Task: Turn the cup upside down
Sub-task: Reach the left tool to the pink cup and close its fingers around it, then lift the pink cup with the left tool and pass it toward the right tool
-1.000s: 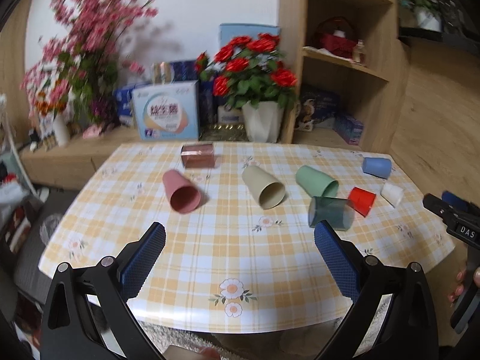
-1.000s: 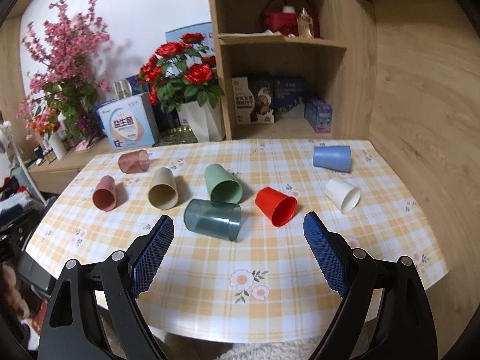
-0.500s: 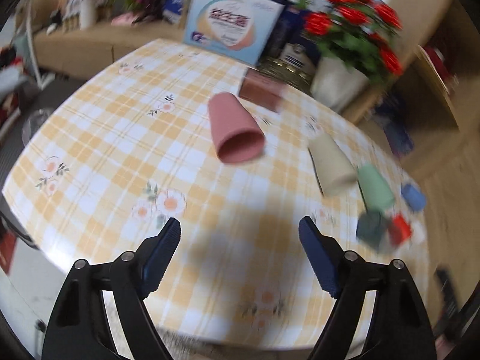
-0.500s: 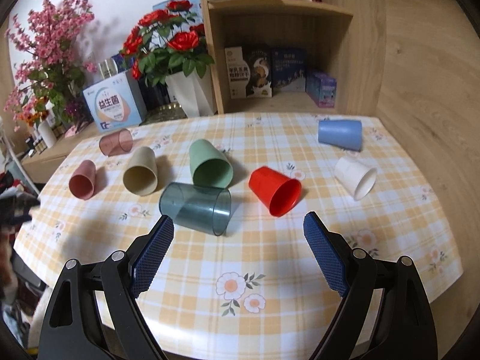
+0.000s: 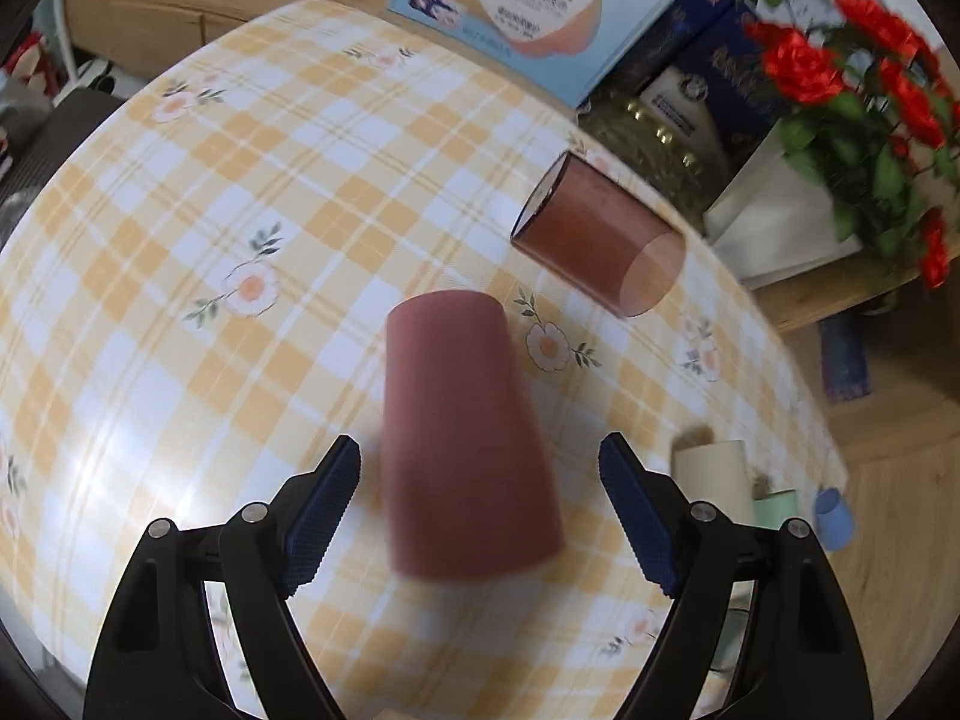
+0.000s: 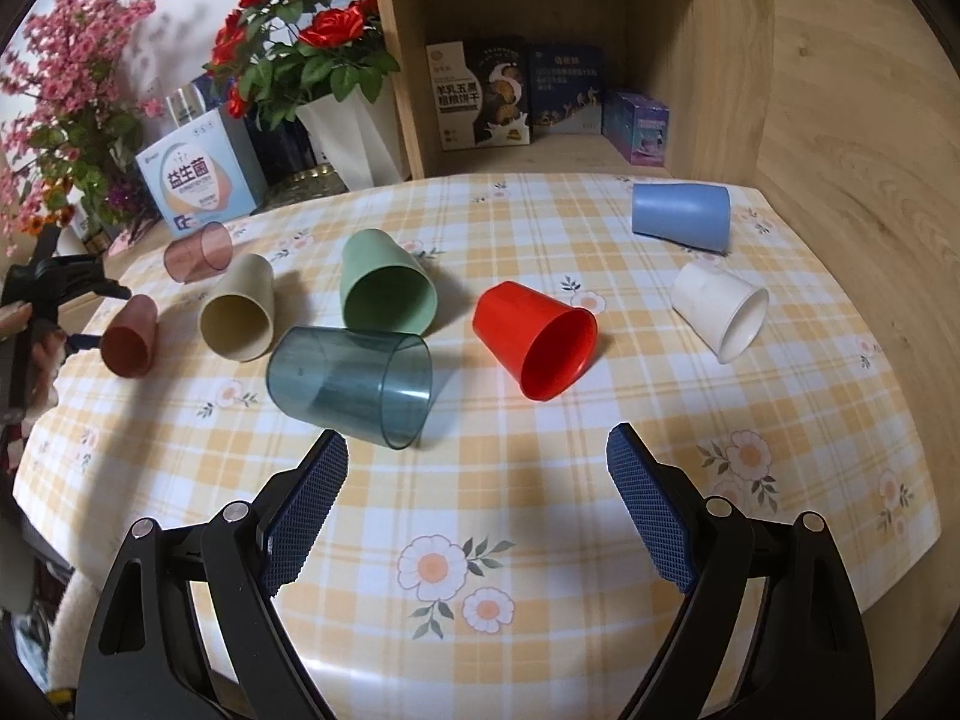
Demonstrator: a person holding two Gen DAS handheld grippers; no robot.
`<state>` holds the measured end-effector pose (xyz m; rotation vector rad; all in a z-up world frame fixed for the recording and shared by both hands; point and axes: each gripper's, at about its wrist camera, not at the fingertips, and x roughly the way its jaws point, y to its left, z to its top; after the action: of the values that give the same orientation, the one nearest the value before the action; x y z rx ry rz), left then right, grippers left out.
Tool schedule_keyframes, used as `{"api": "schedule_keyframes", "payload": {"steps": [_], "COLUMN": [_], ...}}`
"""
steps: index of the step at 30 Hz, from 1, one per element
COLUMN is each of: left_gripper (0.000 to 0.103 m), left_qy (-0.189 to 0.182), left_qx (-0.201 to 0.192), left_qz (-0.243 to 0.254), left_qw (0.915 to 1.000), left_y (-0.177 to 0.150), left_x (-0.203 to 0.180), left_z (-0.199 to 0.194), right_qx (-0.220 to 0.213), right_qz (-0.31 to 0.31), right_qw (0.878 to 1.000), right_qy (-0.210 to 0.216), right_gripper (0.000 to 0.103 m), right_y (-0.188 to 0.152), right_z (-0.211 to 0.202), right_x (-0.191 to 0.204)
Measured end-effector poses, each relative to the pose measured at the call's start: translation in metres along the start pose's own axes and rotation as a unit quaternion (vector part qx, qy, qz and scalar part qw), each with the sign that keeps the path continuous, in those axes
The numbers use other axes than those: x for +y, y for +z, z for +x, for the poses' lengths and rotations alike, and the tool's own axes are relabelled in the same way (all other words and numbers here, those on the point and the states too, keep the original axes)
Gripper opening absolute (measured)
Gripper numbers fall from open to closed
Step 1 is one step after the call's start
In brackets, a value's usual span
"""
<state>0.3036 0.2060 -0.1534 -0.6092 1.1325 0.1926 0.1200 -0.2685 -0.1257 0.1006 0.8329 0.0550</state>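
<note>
Several cups lie on their sides on a yellow checked table (image 6: pixel 540 510). My left gripper (image 5: pixel 480 504) is open, its jaws on either side of the pink cup (image 5: pixel 462 438), not touching it. The pink cup also shows in the right wrist view (image 6: pixel 129 336), with the left gripper (image 6: pixel 66 306) around it at the far left. My right gripper (image 6: pixel 477 498) is open and empty above the table's front, just short of the dark teal clear cup (image 6: pixel 351 384) and the red cup (image 6: pixel 537 339).
A clear brown cup (image 5: pixel 597 240) lies beyond the pink one. Beige (image 6: pixel 240 315), green (image 6: pixel 384 291), white (image 6: pixel 720 309) and blue (image 6: pixel 684 216) cups lie across the table. A box (image 6: pixel 201 180), a flower vase (image 6: pixel 354 138) and a shelf (image 6: pixel 540 60) stand behind.
My left gripper has swung left and dropped close over the pink cup, which now lies between its jaws. My right gripper has moved forward and lower toward the teal and red cups.
</note>
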Motion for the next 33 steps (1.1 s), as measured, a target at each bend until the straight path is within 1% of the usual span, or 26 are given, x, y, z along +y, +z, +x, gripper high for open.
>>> {"api": "schedule_keyframes", "payload": {"steps": [3, 6, 8, 11, 13, 14, 15, 17, 19, 21, 25, 31, 33], "left_gripper": [0.079, 0.072, 0.072, 0.072, 0.071, 0.07, 0.066, 0.066, 0.066, 0.065, 0.065, 0.065, 0.065], "left_qy": [0.024, 0.042, 0.04, 0.05, 0.048, 0.052, 0.053, 0.039, 0.032, 0.028, 0.023, -0.006, -0.027], "left_qx": [0.008, 0.021, 0.027, 0.032, 0.05, 0.046, 0.045, 0.046, 0.029, 0.021, 0.027, 0.042, 0.045], "left_qz": [0.009, -0.004, -0.008, -0.005, -0.001, 0.006, 0.015, 0.017, 0.015, 0.025, 0.048, 0.079, 0.103], "left_qw": [0.9996, 0.9989, 0.9988, 0.9982, 0.9976, 0.9976, 0.9975, 0.9981, 0.9989, 0.9991, 0.9982, 0.996, 0.9933], "left_y": [0.006, 0.01, 0.012, 0.014, 0.013, 0.012, 0.01, 0.005, -0.001, -0.01, -0.037, -0.091, -0.117], "left_x": [-0.003, 0.002, 0.004, 0.004, 0.004, 0.002, 0.0, 0.001, 0.002, 0.002, -0.006, -0.029, -0.046], "left_z": [0.015, 0.027, 0.033, 0.041, 0.048, 0.047, 0.047, 0.045, 0.036, 0.027, 0.009, -0.021, -0.031], "right_qx": [0.004, 0.008, 0.011, 0.016, 0.017, 0.017, 0.016, 0.012, 0.008, 0.006, 0.003, -0.004, -0.009], "right_qz": [0.001, 0.0, -0.002, -0.003, -0.003, -0.003, -0.003, -0.001, 0.001, 0.005, 0.009, 0.018, 0.023], "right_qw": [1.0, 1.0, 1.0, 1.0, 1.0, 1.0, 1.0, 1.0, 1.0, 1.0, 1.0, 1.0, 1.0], "right_qy": [-0.003, -0.002, -0.002, -0.001, 0.0, 0.0, 0.0, -0.001, -0.001, 0.002, 0.008, 0.014, 0.013], "right_gripper": [0.085, 0.085, 0.085, 0.085, 0.085, 0.085, 0.085, 0.085, 0.085, 0.085, 0.085, 0.085, 0.085], "right_y": [0.001, 0.001, 0.001, 0.0, -0.001, -0.001, -0.001, 0.0, 0.0, 0.001, 0.0, -0.002, -0.002], "right_z": [0.006, 0.01, 0.012, 0.015, 0.016, 0.015, 0.015, 0.013, 0.011, 0.009, 0.005, -0.003, -0.007], "right_x": [-0.001, -0.001, 0.0, 0.001, 0.001, 0.001, 0.002, 0.001, 0.0, -0.002, -0.002, -0.006, -0.009]}}
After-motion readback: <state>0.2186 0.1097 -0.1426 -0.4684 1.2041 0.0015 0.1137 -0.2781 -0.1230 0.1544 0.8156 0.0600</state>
